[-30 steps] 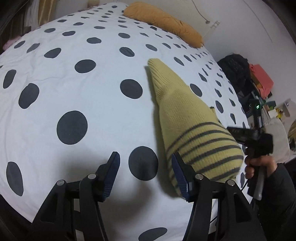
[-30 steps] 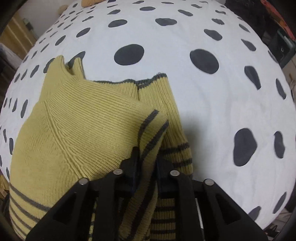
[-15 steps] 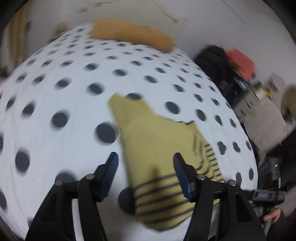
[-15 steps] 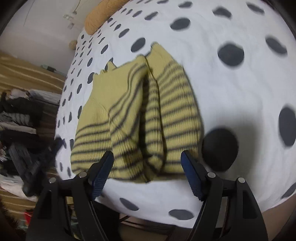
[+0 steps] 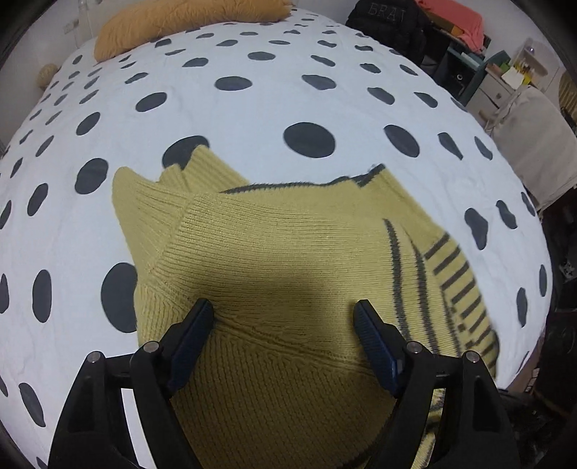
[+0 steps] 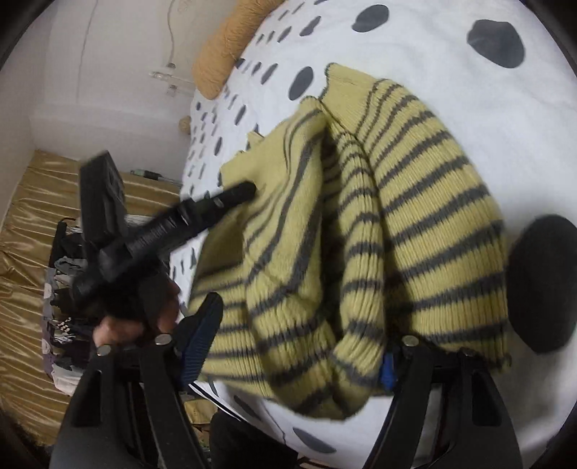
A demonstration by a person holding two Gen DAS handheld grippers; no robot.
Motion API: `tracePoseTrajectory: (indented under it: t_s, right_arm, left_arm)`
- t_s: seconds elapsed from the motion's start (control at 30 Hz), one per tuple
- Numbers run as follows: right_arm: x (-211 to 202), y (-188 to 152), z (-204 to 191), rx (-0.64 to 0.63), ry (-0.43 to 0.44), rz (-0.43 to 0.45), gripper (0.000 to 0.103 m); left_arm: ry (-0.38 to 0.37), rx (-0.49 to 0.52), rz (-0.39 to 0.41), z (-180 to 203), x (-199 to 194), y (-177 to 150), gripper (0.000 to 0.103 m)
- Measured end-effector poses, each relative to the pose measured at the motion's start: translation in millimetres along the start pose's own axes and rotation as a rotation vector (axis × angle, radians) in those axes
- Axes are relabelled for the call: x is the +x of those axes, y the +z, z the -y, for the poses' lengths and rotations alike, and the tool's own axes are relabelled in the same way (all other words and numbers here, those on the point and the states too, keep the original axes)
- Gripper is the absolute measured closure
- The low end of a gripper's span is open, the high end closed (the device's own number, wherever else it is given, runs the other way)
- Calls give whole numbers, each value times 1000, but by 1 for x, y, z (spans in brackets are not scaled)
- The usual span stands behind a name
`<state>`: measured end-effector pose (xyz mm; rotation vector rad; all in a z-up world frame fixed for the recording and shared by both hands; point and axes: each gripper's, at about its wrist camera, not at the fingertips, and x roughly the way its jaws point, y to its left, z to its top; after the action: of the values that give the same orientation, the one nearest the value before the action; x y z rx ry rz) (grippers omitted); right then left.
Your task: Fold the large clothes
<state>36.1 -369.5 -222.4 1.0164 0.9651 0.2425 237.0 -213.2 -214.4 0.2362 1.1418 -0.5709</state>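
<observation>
A yellow knit sweater with grey stripes (image 5: 288, 252) lies folded into a compact bundle on a white bed cover with dark dots (image 5: 252, 108). My left gripper (image 5: 283, 335) is open, its blue pads spread just over the near part of the sweater. In the right wrist view the striped sleeves and hem of the sweater (image 6: 396, 223) lie bunched at the bed's edge. My right gripper (image 6: 299, 346) is open wide at the sweater's near edge, holding nothing. The left gripper's black body (image 6: 151, 231) and the hand on it show at the left.
An orange pillow (image 5: 187, 21) lies at the bed's far end. A black bag (image 5: 389, 25), shelves and a covered chair (image 5: 530, 144) stand beyond the right side. Gold curtains (image 6: 21, 252) and hanging clothes are at the left of the right wrist view.
My right gripper let go of the sweater's striped part, opened and drew back to the bed's edge. My left gripper swung over onto the sweater, still open.
</observation>
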Motion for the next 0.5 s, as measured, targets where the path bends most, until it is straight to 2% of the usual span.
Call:
tracePoseTrajectory:
  t_s: [0.03, 0.17, 0.3, 0.37, 0.47, 0.5]
  right_arm:
    - [3, 3, 0, -18, 17, 3, 67]
    - [8, 9, -10, -33, 90, 9, 72]
    - [-10, 20, -32, -23, 208, 55, 74]
    - [-20, 27, -43, -44, 230, 79, 76]
    - [-52, 42, -42, -34, 280, 164, 86]
    - [-63, 46, -38, -38, 256, 193, 87]
  left_arm:
    - [-4, -9, 7, -4, -1, -2, 23]
    - [-57, -64, 42, -20, -9, -9, 22]
    - [-124, -135, 111, -28, -32, -13, 22]
    - [-142, -180, 140, -33, -48, -15, 22]
    - [-100, -204, 165, -39, -68, -27, 21]
    - [-73, -201, 161, -39, -68, -31, 21]
